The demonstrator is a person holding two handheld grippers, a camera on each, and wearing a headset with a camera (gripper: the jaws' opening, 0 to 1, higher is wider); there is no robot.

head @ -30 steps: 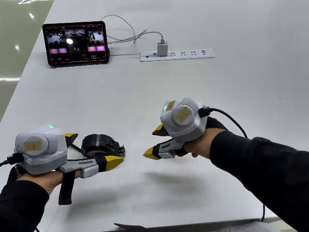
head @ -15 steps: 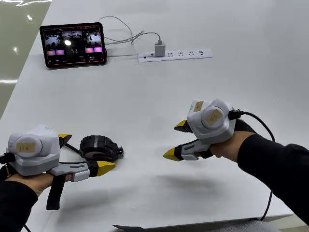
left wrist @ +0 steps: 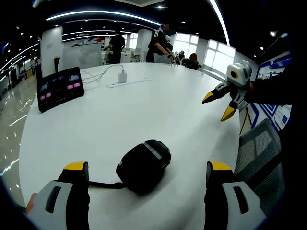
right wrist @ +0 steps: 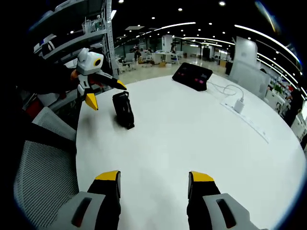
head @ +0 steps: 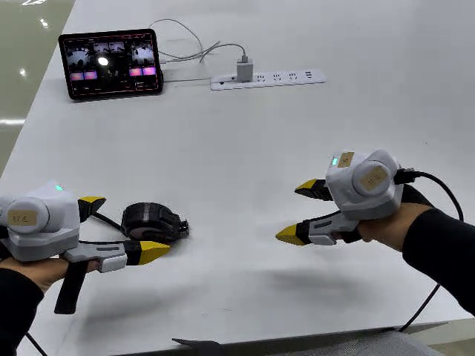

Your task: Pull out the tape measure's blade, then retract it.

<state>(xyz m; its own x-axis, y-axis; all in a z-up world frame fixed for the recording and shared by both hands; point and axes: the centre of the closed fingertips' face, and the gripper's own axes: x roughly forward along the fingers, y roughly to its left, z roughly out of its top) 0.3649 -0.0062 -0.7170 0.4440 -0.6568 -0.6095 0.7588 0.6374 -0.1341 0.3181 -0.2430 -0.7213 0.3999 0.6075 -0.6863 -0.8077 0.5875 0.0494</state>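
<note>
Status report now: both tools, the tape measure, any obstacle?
Left tool open, jaws either side of the tape measure. Right tool open, empty, off to the right. Tape measure on the table, blade in. Nothing between them.

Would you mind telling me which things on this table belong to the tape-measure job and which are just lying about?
For the job: round black tape measure; left tool, open, aimed at it; right tool, open, apart.
Lying about: black tablet with lit screen; white power strip with plugged-in white charger.

Black tape measure (head: 151, 220) on white table, blade retracted.
</note>
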